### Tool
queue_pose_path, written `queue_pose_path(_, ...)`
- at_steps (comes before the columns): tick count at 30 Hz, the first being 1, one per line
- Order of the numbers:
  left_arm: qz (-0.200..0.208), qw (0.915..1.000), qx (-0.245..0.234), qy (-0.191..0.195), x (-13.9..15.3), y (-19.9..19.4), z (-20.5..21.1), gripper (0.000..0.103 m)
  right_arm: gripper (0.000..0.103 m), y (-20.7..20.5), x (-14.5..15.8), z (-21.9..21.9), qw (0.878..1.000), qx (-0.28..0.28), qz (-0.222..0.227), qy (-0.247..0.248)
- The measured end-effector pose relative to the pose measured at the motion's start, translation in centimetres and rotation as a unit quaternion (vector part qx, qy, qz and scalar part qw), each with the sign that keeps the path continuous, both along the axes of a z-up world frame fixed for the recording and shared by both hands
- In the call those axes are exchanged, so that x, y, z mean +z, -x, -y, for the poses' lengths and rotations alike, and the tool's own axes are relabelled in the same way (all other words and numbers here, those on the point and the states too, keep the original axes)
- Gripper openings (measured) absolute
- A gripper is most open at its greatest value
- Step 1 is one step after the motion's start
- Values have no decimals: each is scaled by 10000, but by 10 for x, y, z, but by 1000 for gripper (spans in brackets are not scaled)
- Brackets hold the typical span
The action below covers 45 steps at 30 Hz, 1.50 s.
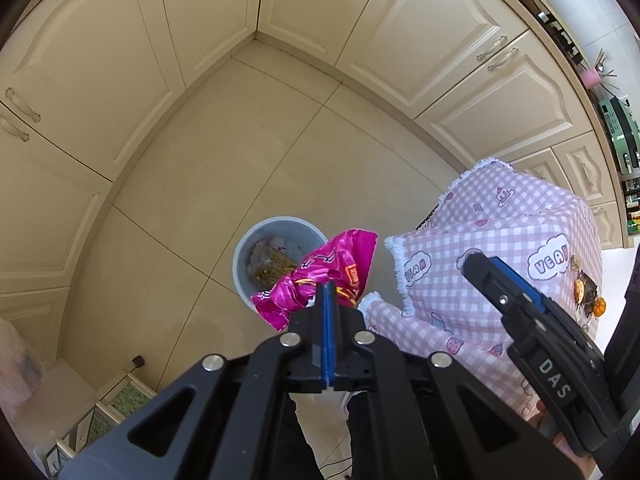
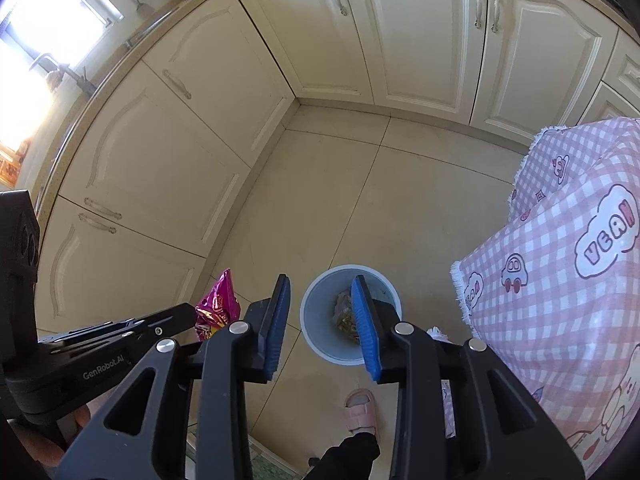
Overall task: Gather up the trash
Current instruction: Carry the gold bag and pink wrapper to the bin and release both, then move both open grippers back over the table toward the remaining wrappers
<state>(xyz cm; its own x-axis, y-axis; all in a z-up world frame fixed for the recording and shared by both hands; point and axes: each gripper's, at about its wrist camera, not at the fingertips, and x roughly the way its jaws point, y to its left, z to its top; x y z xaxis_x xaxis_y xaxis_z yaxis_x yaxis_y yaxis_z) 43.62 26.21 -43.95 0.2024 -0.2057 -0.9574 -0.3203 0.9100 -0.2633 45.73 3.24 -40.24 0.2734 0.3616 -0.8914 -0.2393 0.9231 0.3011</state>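
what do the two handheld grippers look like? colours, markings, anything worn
Both are matte black linkage frames with triangular cutouts, silver pivot rivets and blue ribbed pads on the fingers: left gripper, right gripper. White lettering: "DAS" on the right unit's body in the left wrist view, "GenRobot.AI" on the left unit's in the right wrist view. No cables visible. Person wears dark trousers and a pink slipper.
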Motion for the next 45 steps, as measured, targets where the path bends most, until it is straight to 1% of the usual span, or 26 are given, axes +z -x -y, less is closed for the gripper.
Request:
queue_pose_path(2, -5, 10000, 13, 4, 2, -3, 6, 2, 31, 0, 4, 7, 10000, -31, 33, -30)
queue_pose_path(3, -9, 10000, 18, -12, 3, -4, 7, 5, 31, 0, 6, 10, 10000, -47, 44, -50)
queue_pose_path(5, -32, 10000, 36, -84, 5, -6, 14, 26, 31, 1, 9, 19, 9999, -96, 71, -91)
queue_pose_path(6, -21, 9999, 49, -120, 7, -6, 16, 28, 31, 1, 11, 23, 9998, -118, 76, -107)
queue_pose_path(12, -23, 9999, -53, -152, 15, -11, 46, 28, 32, 4, 21, 58, 9991, -322, 138, -220)
queue_pose_path(16, 49, 9996, -254, -141, 26, -17, 83, 28, 34, 8, 30, 94, 9979, -529, 207, -300)
queue_pose_path(18, 132, 9990, -417, -109, 33, -20, 105, 30, 34, 11, 37, 116, 9970, -651, 279, -319)
queue_pose_path(21, 301, 9961, -827, -4, 47, -25, 158, 33, 34, 15, 47, 150, 9951, -846, 369, -341)
queue_pose_path(23, 378, 9936, -1060, 50, 53, -27, 189, 39, 35, 21, 56, 182, 9931, -1021, 472, -323)
queue_pose_path(24, 409, 9916, -1226, 93, 56, -27, 212, 39, 35, 24, 61, 197, 9920, -1104, 523, -309)
queue_pose_path(27, 480, 9853, -1622, 228, 61, -23, 266, 42, 36, 36, 74, 250, 9875, -1402, 676, -232)
queue_pose_path(28, 516, 9806, -1868, 287, 63, -21, 295, 44, 37, 42, 79, 270, 9852, -1538, 730, -194)
queue_pose_path(30, 561, 9742, -2162, 328, 65, -18, 328, 46, 37, 52, 85, 309, 9800, -1814, 813, -108)
queue_pose_path(32, 641, 9638, -2560, 380, 68, -13, 373, 48, 38, 61, 88, 343, 9751, -2052, 844, -21)
queue_pose_path(33, 668, 9604, -2676, 385, 70, -12, 388, 48, 38, 63, 88, 357, 9731, -2146, 841, 4)
queue_pose_path(34, 707, 9551, -2849, 393, 71, -10, 410, 50, 38, 67, 88, 375, 9703, -2273, 826, 36)
queue_pose_path(36, 762, 9486, -3050, 377, 72, -10, 438, 53, 38, 73, 86, 406, 9658, -2473, 770, 74)
queue_pose_path(38, 816, 9420, -3237, 341, 72, -9, 469, 55, 38, 76, 86, 426, 9631, -2586, 736, 97)
queue_pose_path(42, 760, 9331, -3505, 252, 64, -10, 514, 57, 40, 84, 81, 467, 9592, -2751, 651, 100)
queue_pose_path(45, 627, 9327, -3549, 102, 53, -13, 533, 57, 41, 86, 74, 488, 9580, -2812, 551, 51)
